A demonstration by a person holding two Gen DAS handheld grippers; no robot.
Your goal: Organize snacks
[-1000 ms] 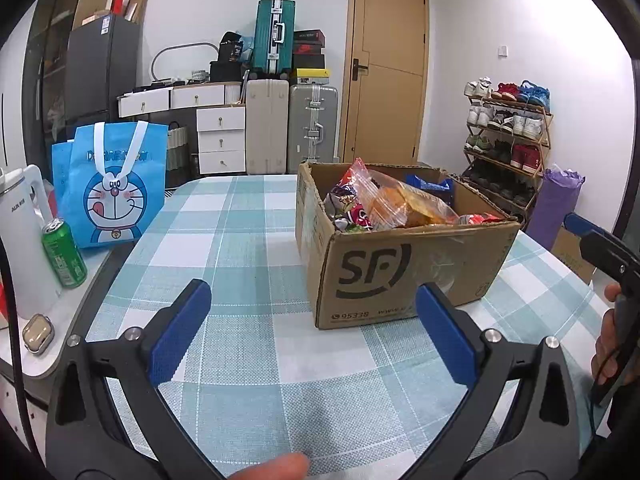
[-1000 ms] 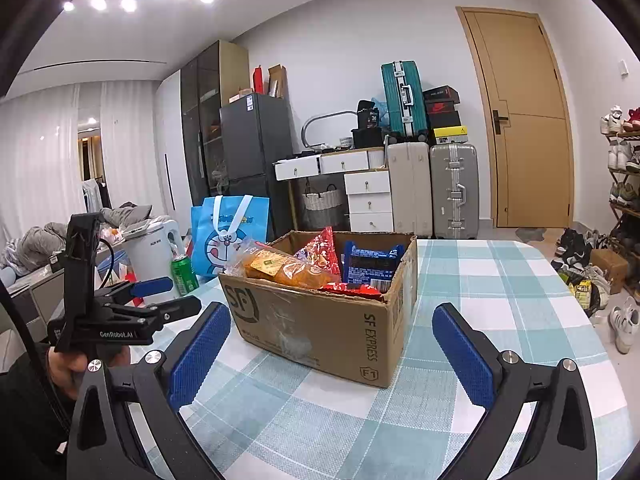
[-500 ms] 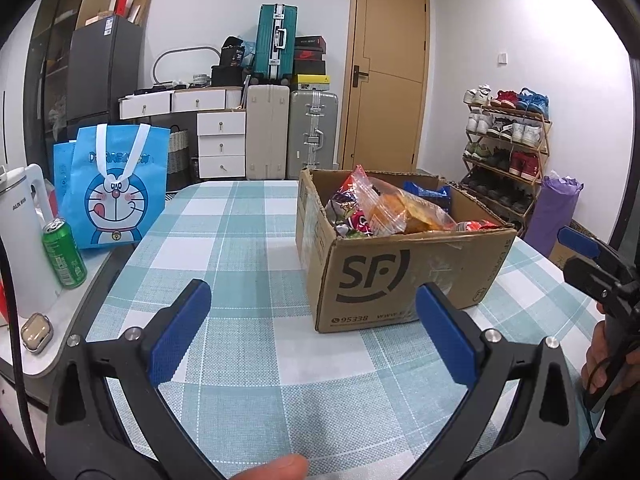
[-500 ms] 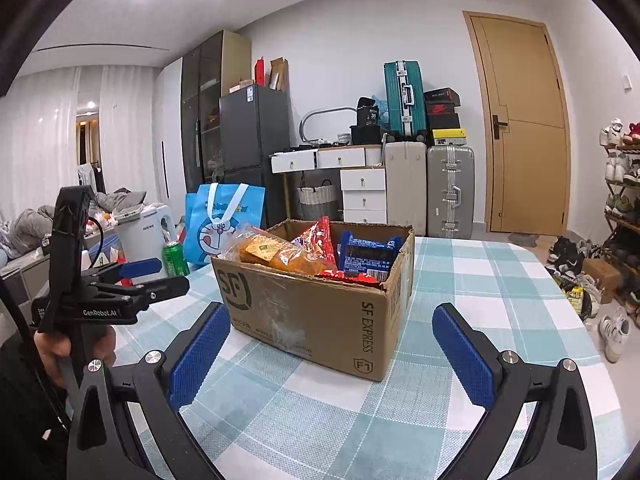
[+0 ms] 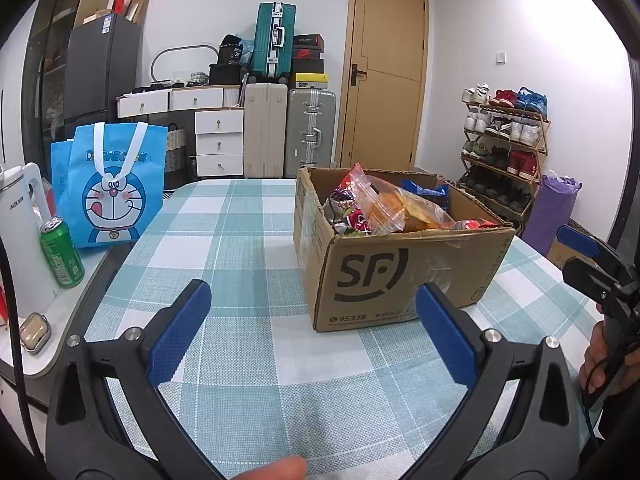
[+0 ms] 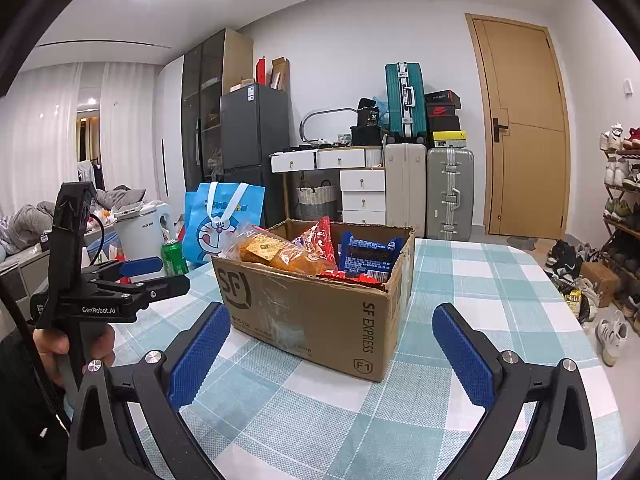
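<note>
Left wrist view: compared with a second ago the box [image 5: 400,256] sits slightly lower and closer to the frame's centre right, and the right tongs [image 5: 588,252] have climbed from the lower right edge to mid right. The camera has tilted a little; nothing on the bench [image 5: 248,240] has shifted. The left tongs [image 5: 312,336] stand wide at the bottom of the frame, with nothing between the blue pads. The snacks [image 5: 384,208] lie piled in the open box: a clear bag of orange pieces on top, a blue pack behind, red wrappers at the near wall.

Right wrist view: the box [image 6: 320,300] has dropped lower in the frame than a second ago, so this camera has pulled up or tipped back slightly. The right tongs [image 6: 332,344] are wide and empty at the bottom. The left tongs [image 6: 144,276] show at mid left, gripped in a hand [image 6: 72,344], also empty.

For the task, the change is only a repositioning of both tools in front of the box. The snacks in the box would fit either a load waiting to be sorted or one already gathered.

The bench wears a teal and white checked cloth, bare around the box. At its left edge stand a cartoon bag [image 5: 112,188], a green can [image 5: 62,252] and a white kettle [image 5: 20,240]. Behind are suitcases [image 6: 428,192], drawers, a fridge, a door and, at the right, a shoe rack [image 5: 504,152].
</note>
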